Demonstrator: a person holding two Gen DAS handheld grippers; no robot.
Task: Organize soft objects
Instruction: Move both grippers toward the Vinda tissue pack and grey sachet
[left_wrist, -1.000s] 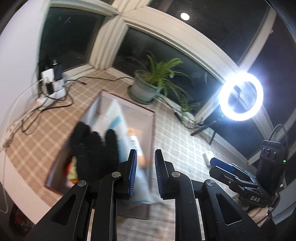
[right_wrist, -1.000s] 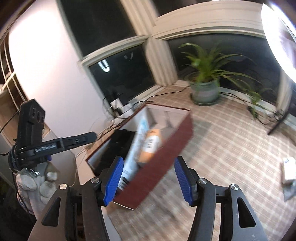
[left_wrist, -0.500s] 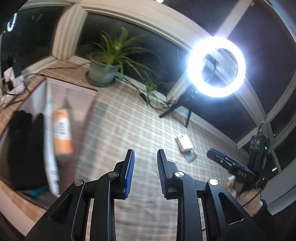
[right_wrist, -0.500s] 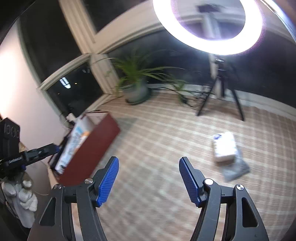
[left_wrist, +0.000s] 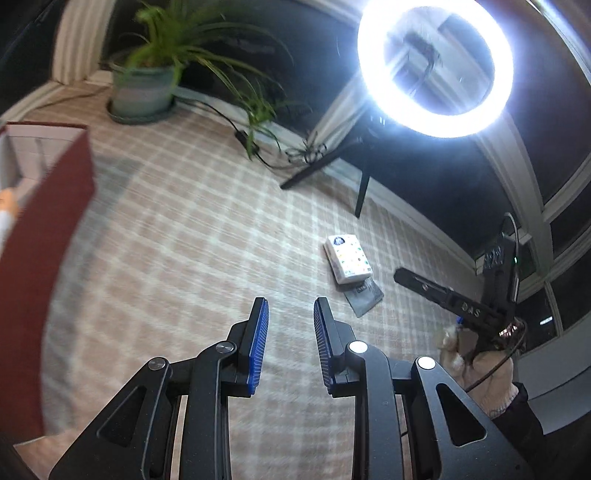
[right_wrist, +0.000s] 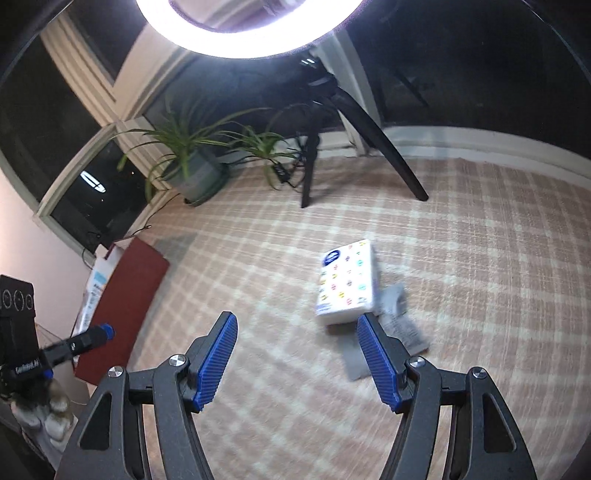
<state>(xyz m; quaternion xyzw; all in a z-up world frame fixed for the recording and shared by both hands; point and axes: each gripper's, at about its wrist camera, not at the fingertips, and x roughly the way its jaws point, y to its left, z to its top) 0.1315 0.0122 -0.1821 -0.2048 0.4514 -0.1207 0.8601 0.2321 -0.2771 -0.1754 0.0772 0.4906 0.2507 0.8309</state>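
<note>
A white tissue pack with coloured dots (left_wrist: 347, 258) (right_wrist: 347, 282) lies on the checked rug, partly on top of a flat grey pouch (left_wrist: 364, 297) (right_wrist: 397, 325). The red-brown box (left_wrist: 40, 258) (right_wrist: 125, 299) stands at the left, with packets showing inside it. My left gripper (left_wrist: 290, 306) hangs above bare rug to the left of the pack, its jaws a narrow gap apart and nothing between them. My right gripper (right_wrist: 295, 319) is open wide and empty above the rug. The pack lies just beyond its right finger.
A lit ring light (left_wrist: 436, 66) on a black tripod (right_wrist: 310, 166) stands at the rug's far edge, beside a potted plant (left_wrist: 144, 88) (right_wrist: 192, 173) and trailing cables. A gloved hand (left_wrist: 480, 365) holds the other gripper at the right. Dark windows ring the room.
Both views have swung from the box to the right, so the box now sits at the left edge and the tissue pack is near. The right jaws stand wider.
</note>
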